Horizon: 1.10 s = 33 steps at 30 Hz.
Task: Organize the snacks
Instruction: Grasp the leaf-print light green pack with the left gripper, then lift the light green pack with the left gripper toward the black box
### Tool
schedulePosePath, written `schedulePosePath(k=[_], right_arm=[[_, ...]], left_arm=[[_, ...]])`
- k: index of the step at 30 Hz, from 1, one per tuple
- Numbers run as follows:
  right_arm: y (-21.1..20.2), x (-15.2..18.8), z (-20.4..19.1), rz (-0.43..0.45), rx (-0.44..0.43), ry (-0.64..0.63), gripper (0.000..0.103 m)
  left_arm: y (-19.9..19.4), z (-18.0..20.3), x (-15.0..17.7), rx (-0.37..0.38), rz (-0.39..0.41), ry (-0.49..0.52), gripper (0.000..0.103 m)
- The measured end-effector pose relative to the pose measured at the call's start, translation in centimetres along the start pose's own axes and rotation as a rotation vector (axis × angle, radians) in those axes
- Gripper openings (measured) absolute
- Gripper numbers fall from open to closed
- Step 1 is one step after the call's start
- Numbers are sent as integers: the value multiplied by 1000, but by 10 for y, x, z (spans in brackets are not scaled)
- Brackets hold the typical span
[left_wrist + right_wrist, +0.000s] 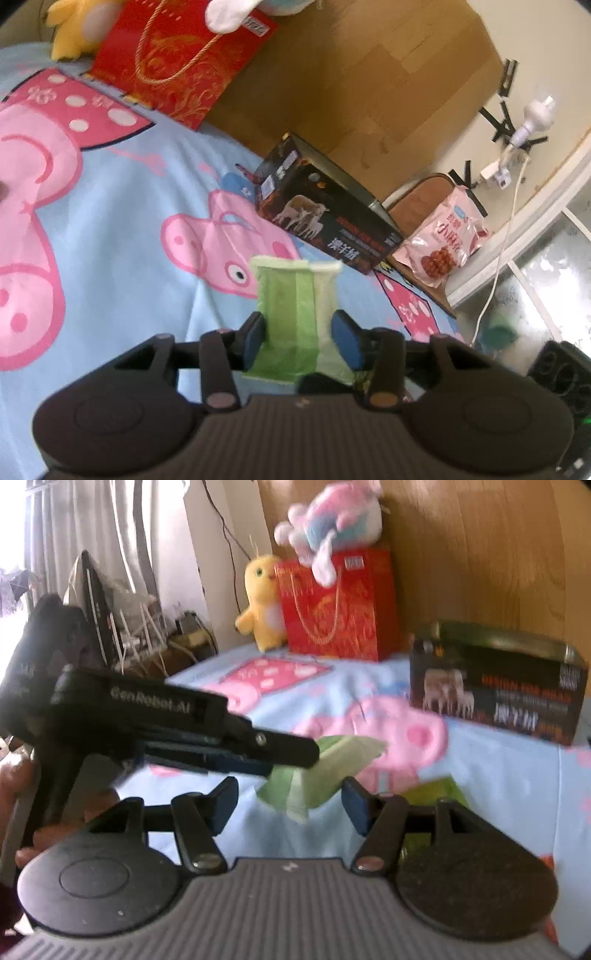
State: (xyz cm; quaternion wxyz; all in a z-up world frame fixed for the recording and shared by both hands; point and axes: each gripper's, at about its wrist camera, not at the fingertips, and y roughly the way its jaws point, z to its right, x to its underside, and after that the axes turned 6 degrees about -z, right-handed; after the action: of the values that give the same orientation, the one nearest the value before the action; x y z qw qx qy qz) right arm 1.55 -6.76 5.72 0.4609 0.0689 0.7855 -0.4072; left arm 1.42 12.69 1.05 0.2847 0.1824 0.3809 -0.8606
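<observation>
Bedsheet (110, 240) behind; green packet (295, 317) between left fingers (255, 338).

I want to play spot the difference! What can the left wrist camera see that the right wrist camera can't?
Only the left wrist view shows the pink snack bag past the dark box and the white cable on the wall.

Only the right wrist view shows the curtains and the whole yellow plush chick.

Both show the green packet in the left tool, the dark box, the red gift bag and the pig bedsheet.

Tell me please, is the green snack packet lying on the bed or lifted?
Lifted: the green snack packet hangs clear of the bedsheet, gripped by the left tongs.
</observation>
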Motion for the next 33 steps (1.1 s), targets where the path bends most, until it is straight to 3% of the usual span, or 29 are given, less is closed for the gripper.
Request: schedulePosePath(k=[3, 7, 10, 14, 17, 19, 21, 23, 30, 33], right_arm=[[-3, -5, 2, 6, -90, 15, 62], [-4, 0, -4, 9, -33, -25, 62], [-1, 2, 4, -17, -20, 17, 62], [5, 8, 7, -60, 7, 25, 62], [14, 16, 6, -120, 43, 11, 63], [20, 21, 3, -135, 65, -16, 63], [24, 21, -4, -132, 97, -68, 60], [27, 21, -7, -121, 140, -96, 51], [7, 20, 19, -36, 146, 23, 46], [2, 24, 26, -26, 166, 62, 47]], left_arm=[[2, -10, -3, -19, -10, -44, 42], [-13, -15, -5, -13, 43, -33, 42], [-19, -16, -9, -28, 50, -33, 43], [-11, -14, -12, -34, 16, -6, 43], [0, -9, -10, -49, -19, 31, 48], [12, -7, -6, -79, -58, 50, 45], [19, -6, -2, -69, -75, 58, 38], [19, -1, -1, -71, -75, 65, 38], [24, 17, -8, 13, -62, 56, 38], [28, 37, -11, 16, -44, 109, 41]])
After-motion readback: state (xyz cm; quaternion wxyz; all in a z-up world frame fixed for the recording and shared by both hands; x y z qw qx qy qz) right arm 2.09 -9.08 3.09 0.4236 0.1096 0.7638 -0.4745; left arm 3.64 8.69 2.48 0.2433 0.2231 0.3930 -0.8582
